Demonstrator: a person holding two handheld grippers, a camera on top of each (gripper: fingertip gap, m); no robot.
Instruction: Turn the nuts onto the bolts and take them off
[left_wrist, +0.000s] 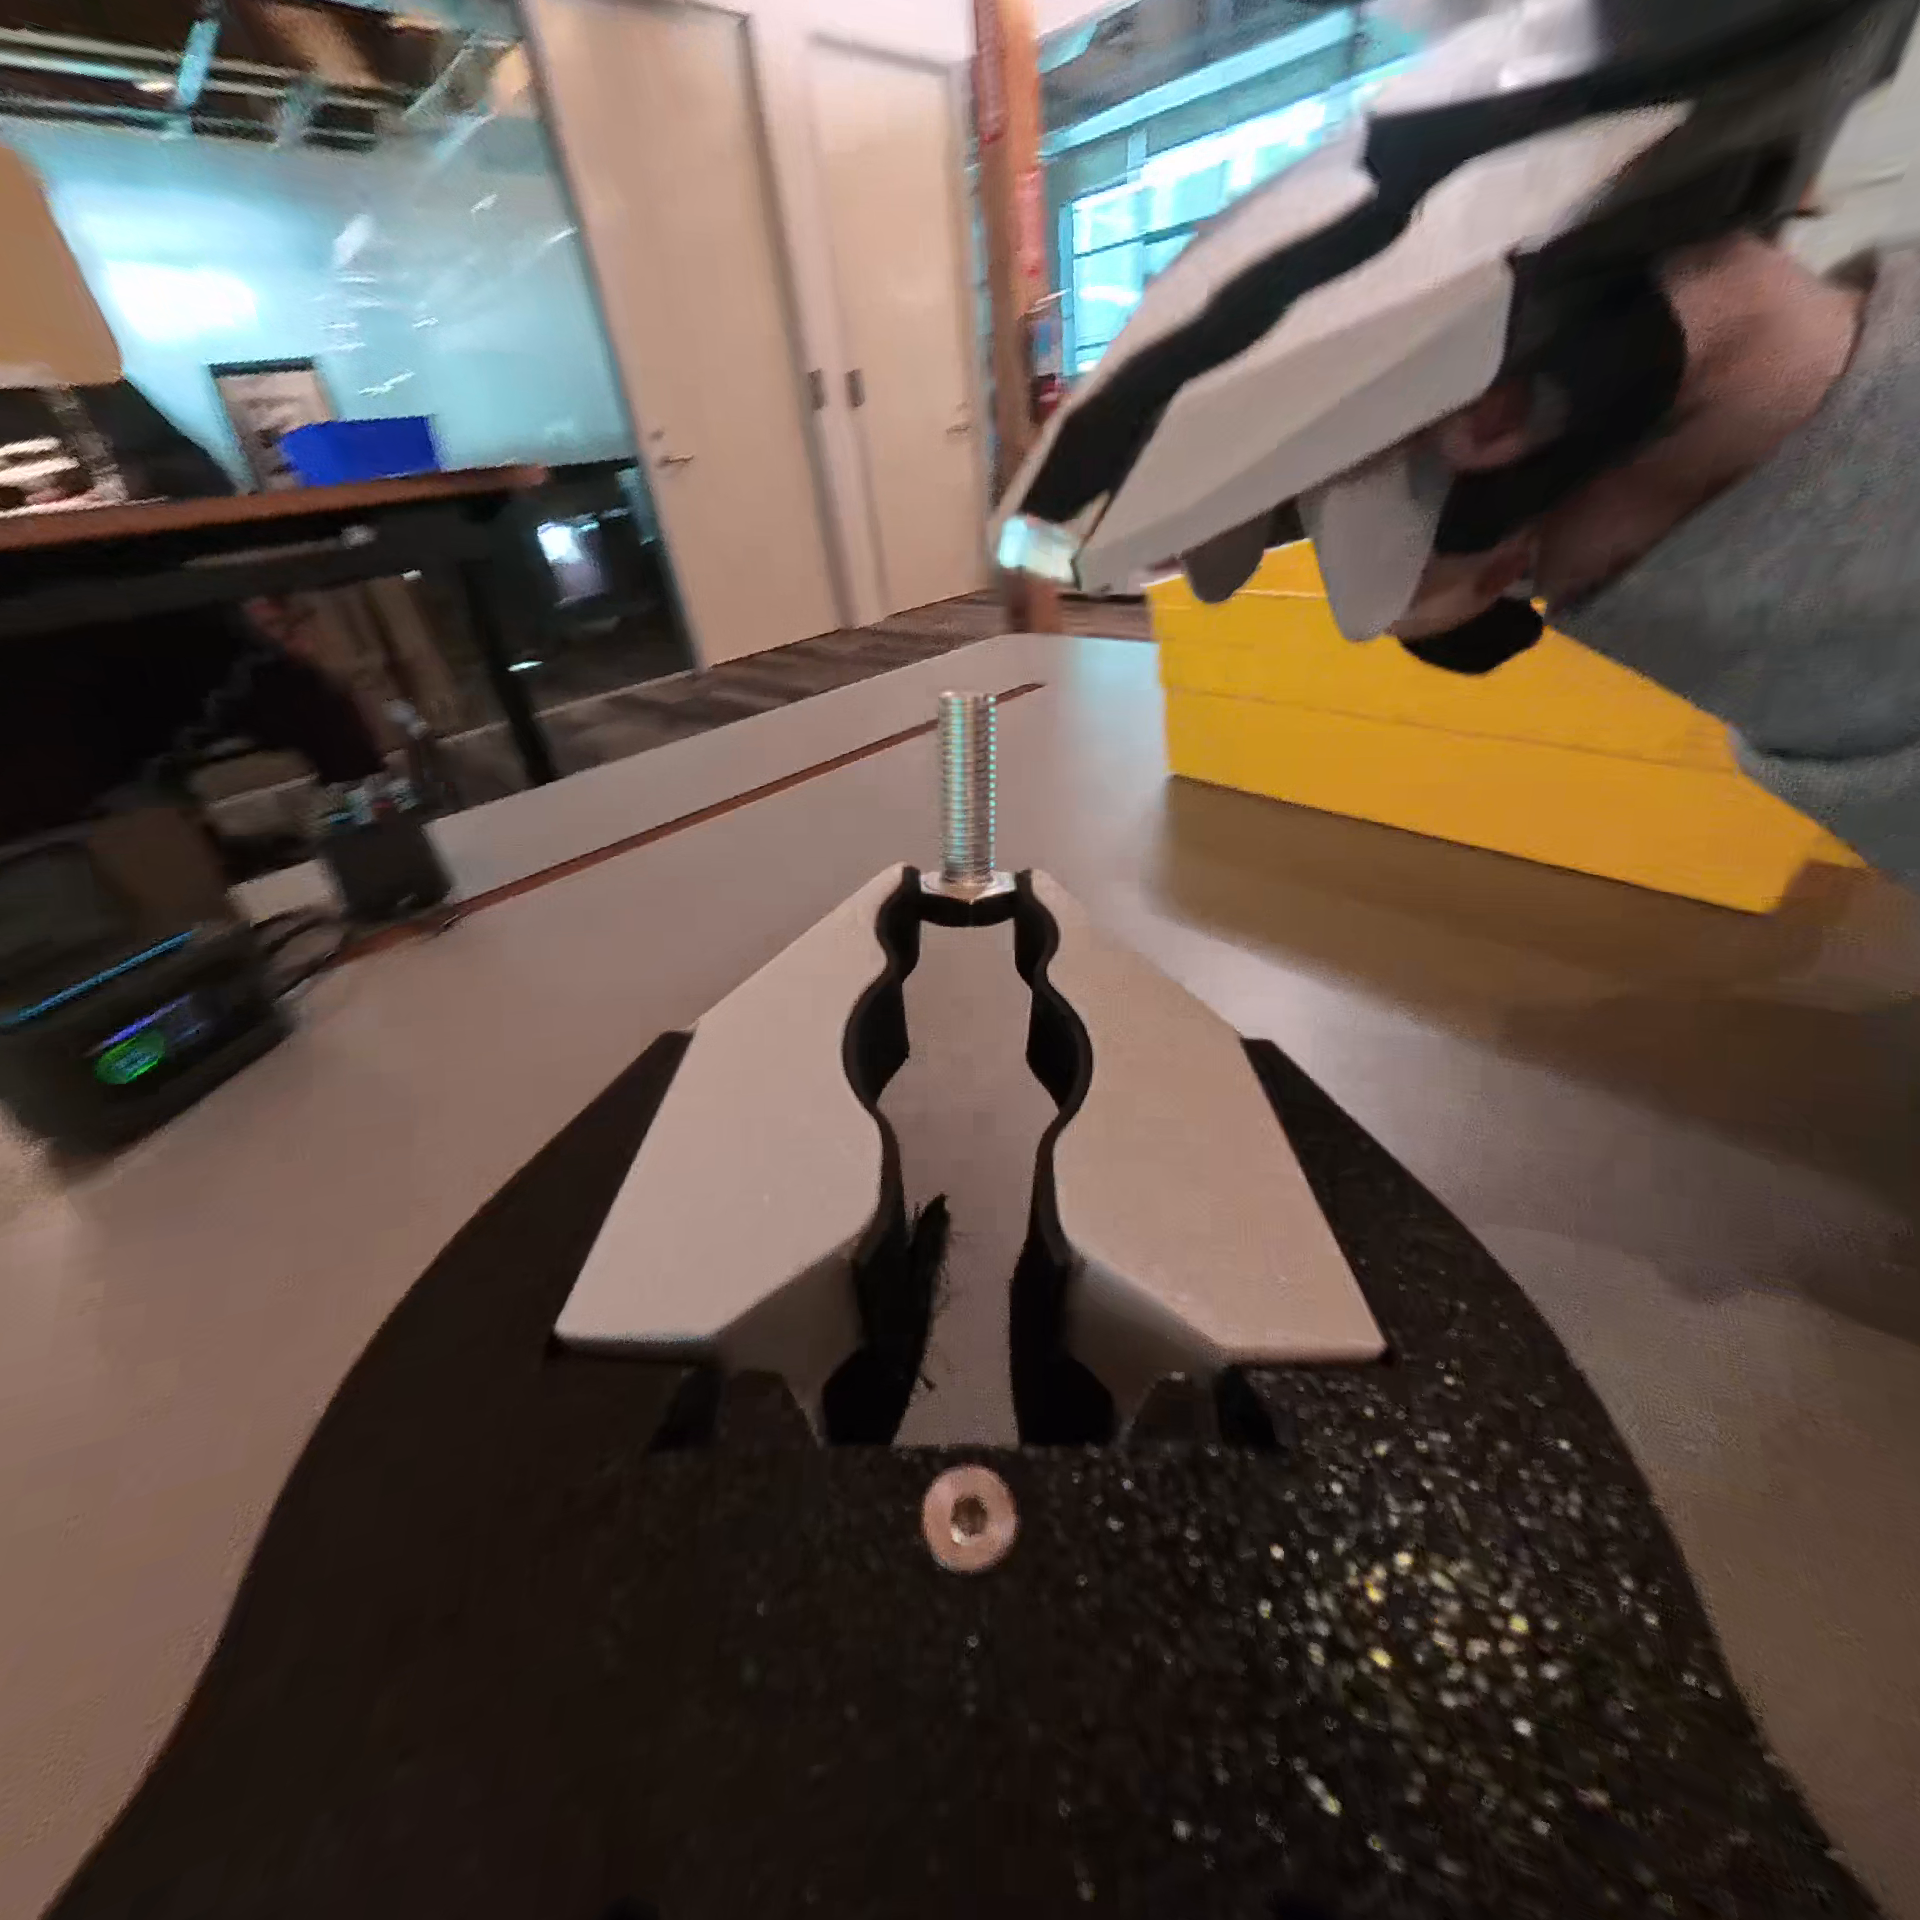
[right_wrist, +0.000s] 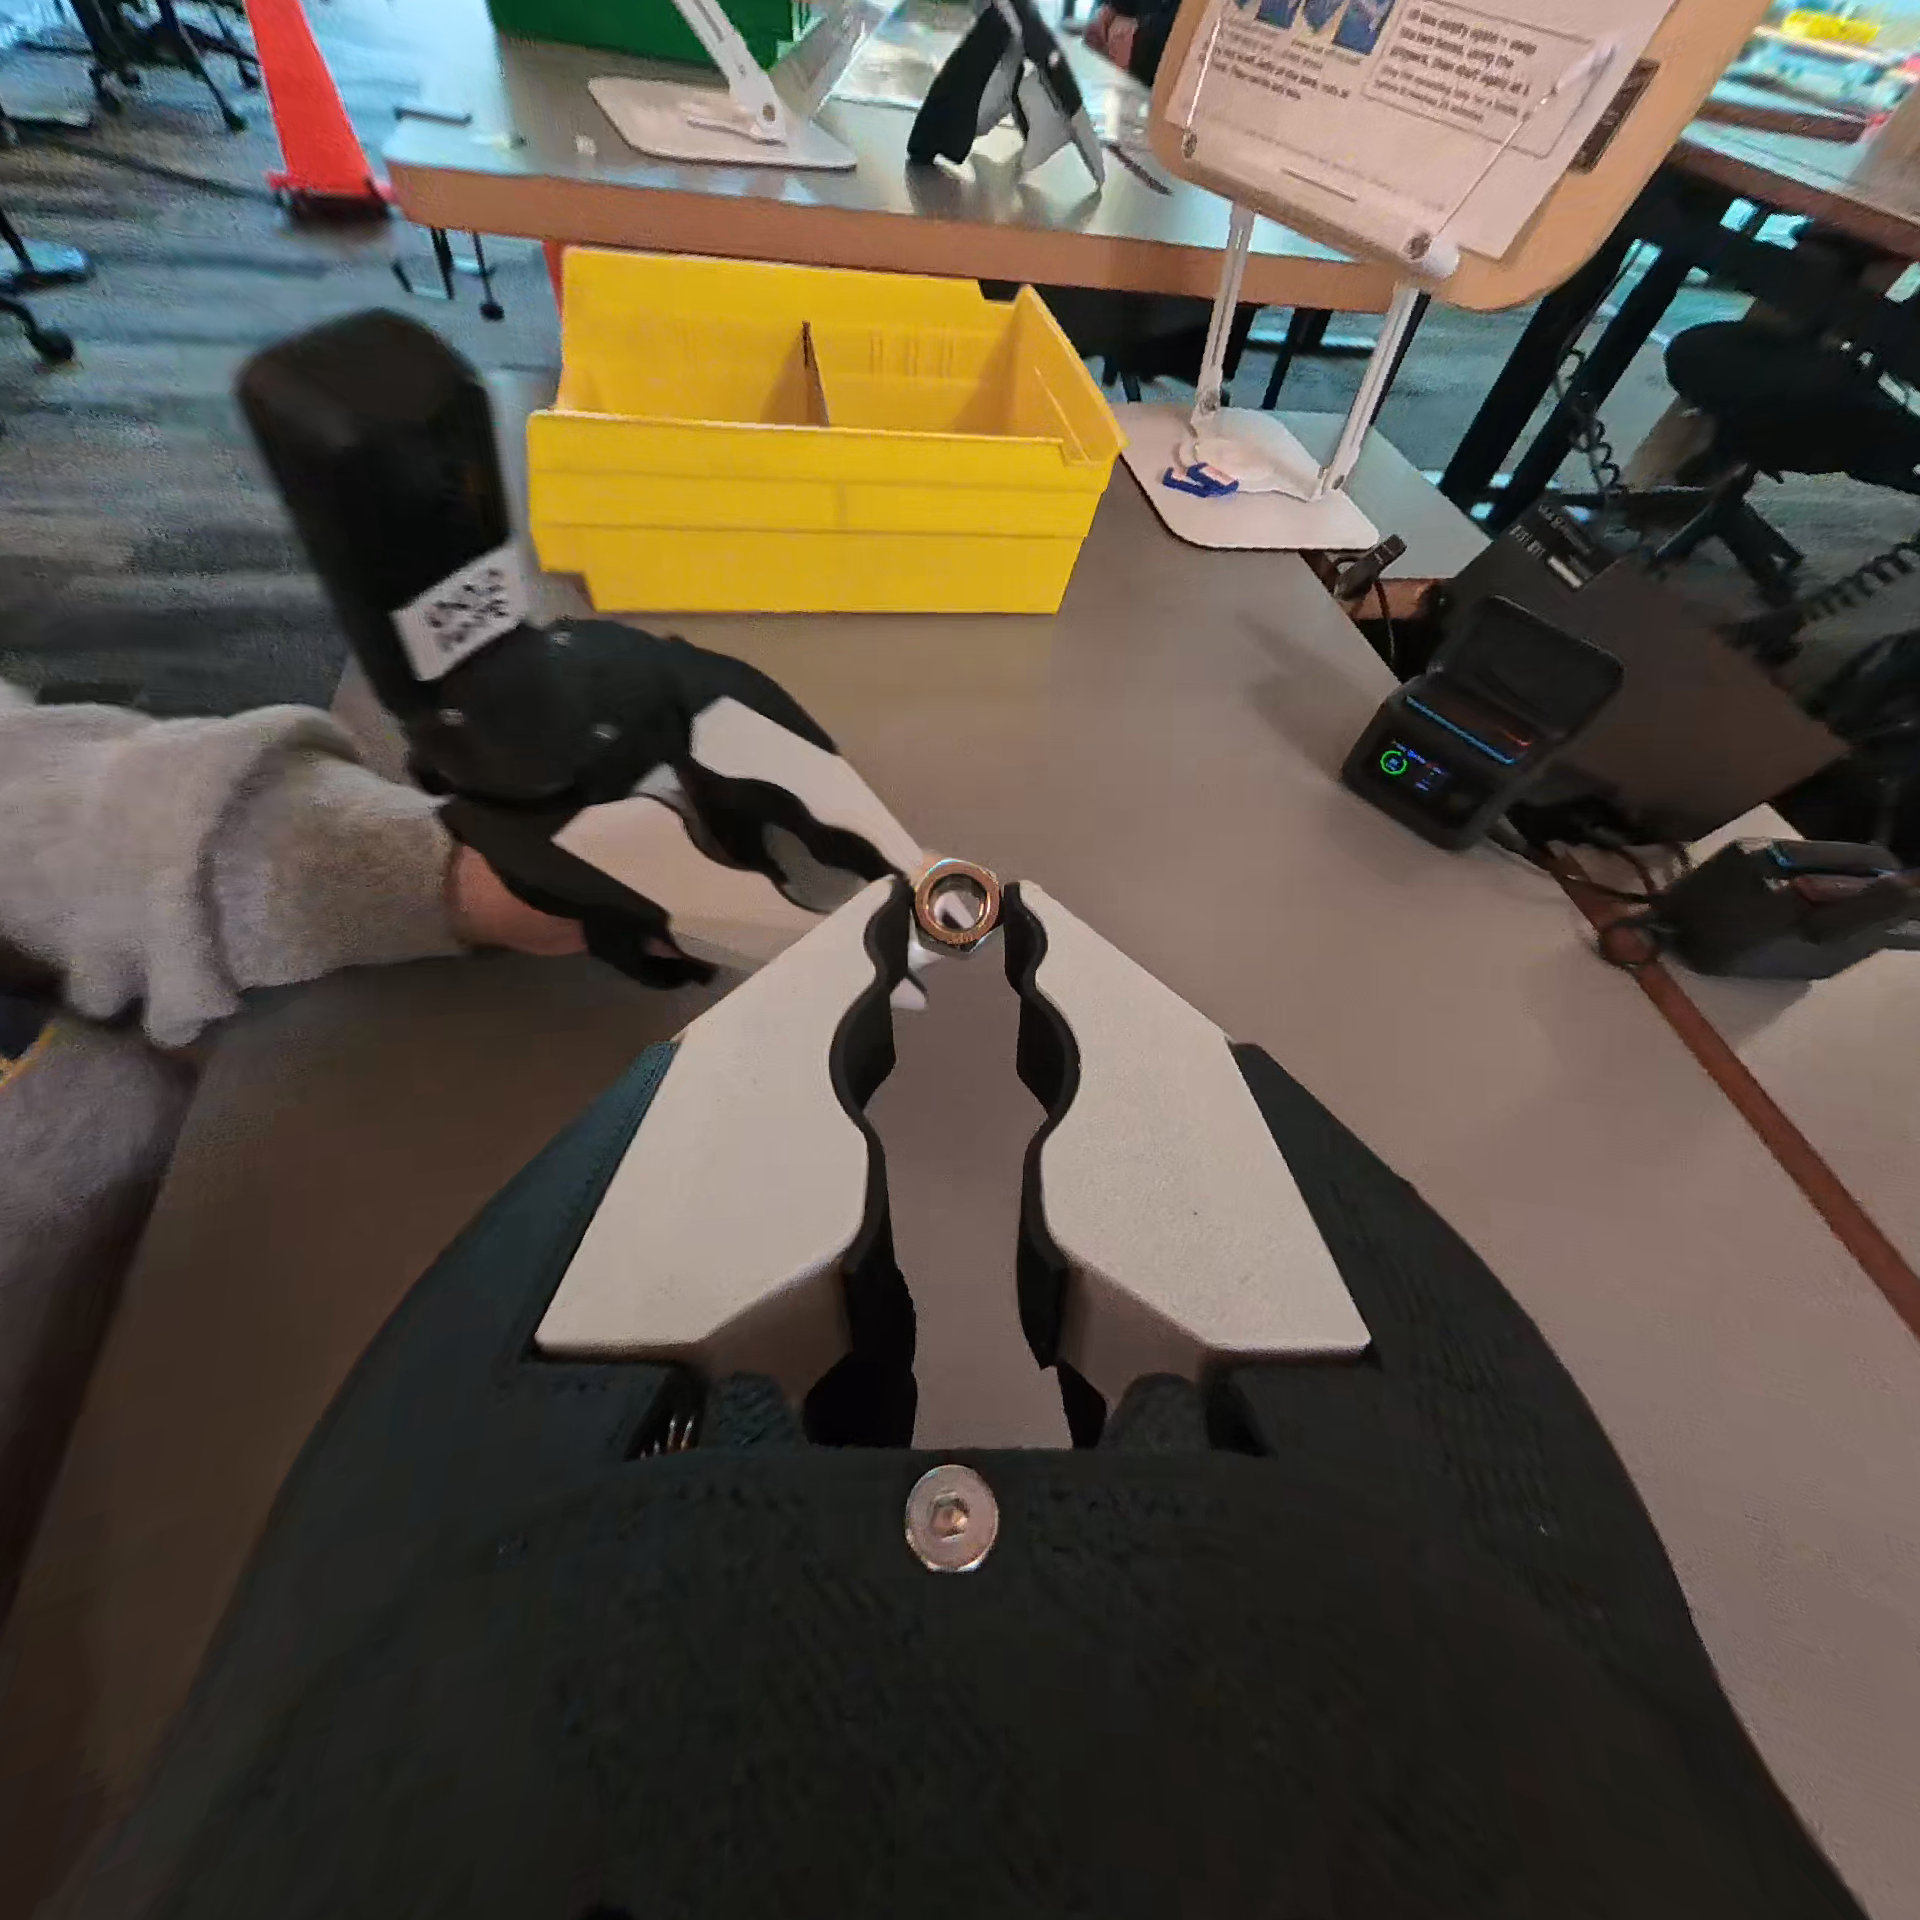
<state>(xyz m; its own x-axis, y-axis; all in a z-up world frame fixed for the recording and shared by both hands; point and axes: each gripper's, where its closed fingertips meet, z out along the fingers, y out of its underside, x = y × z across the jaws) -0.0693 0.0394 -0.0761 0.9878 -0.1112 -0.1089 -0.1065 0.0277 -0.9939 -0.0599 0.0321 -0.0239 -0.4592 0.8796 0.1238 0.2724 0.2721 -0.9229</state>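
My left gripper (left_wrist: 971, 891) is shut on the hex head of a silver bolt (left_wrist: 966, 784), holding it upright with the threaded shaft pointing up, just above the grey table. My right gripper (right_wrist: 956, 902) is shut on a silver hex nut (right_wrist: 957, 904) held flat between its tips. In the left wrist view the right gripper (left_wrist: 1044, 551) hangs above and a little right of the bolt's top, the nut (left_wrist: 1029, 549) at its tips, apart from the bolt. In the right wrist view the left gripper (right_wrist: 894, 868) lies below the nut; the bolt is hidden.
A yellow divided bin (right_wrist: 810, 436) stands on the table (right_wrist: 1195, 831) behind the grippers, also in the left wrist view (left_wrist: 1455, 748). A white document stand (right_wrist: 1351, 208) is at back right. A small black device with a lit screen (right_wrist: 1455, 727) sits at the table's right edge. There is about 5 centimeters between the tips of the two grippers.
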